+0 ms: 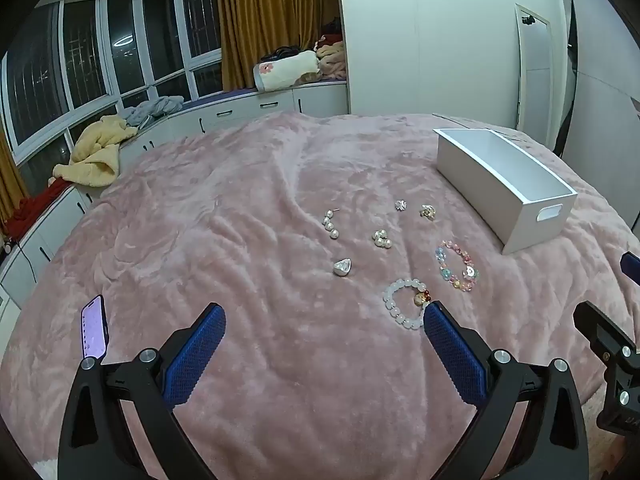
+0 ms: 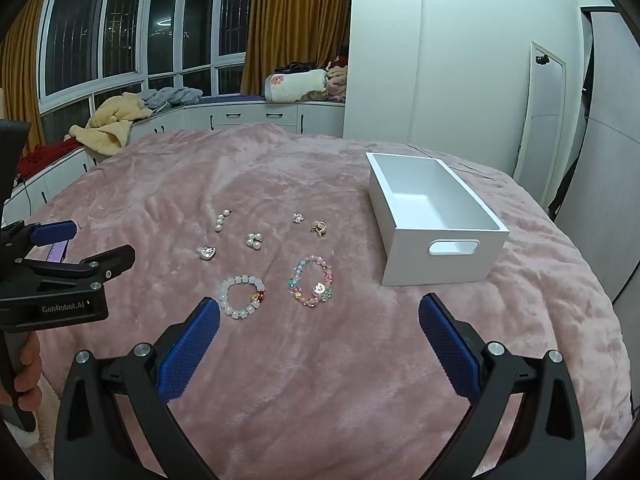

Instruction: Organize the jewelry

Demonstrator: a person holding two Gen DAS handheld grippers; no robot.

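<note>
Jewelry lies spread on a pink blanket (image 1: 240, 240). A white bead bracelet (image 1: 402, 306) (image 2: 241, 296) and a colourful bead bracelet (image 1: 457, 266) (image 2: 311, 281) lie nearest. Behind them are a silver heart piece (image 1: 343, 267) (image 2: 207, 253), a pearl strand (image 1: 330, 224) (image 2: 220, 220), a pearl cluster (image 1: 381, 238) (image 2: 254, 240), a small silver flower (image 1: 401, 204) (image 2: 298, 218) and a gold ring (image 1: 427, 211) (image 2: 319, 227). An empty white box (image 1: 506, 186) (image 2: 434, 220) stands to the right. My left gripper (image 1: 324, 312) and right gripper (image 2: 319, 308) hover open above the blanket, holding nothing.
A phone (image 1: 94, 332) with a lit screen lies on the blanket at the left. Low white cabinets (image 2: 240, 116) under the windows carry piled clothes and a pillow. A white wardrobe wall (image 2: 460, 60) stands behind the bed. A hand (image 2: 28, 376) holds the left gripper's handle.
</note>
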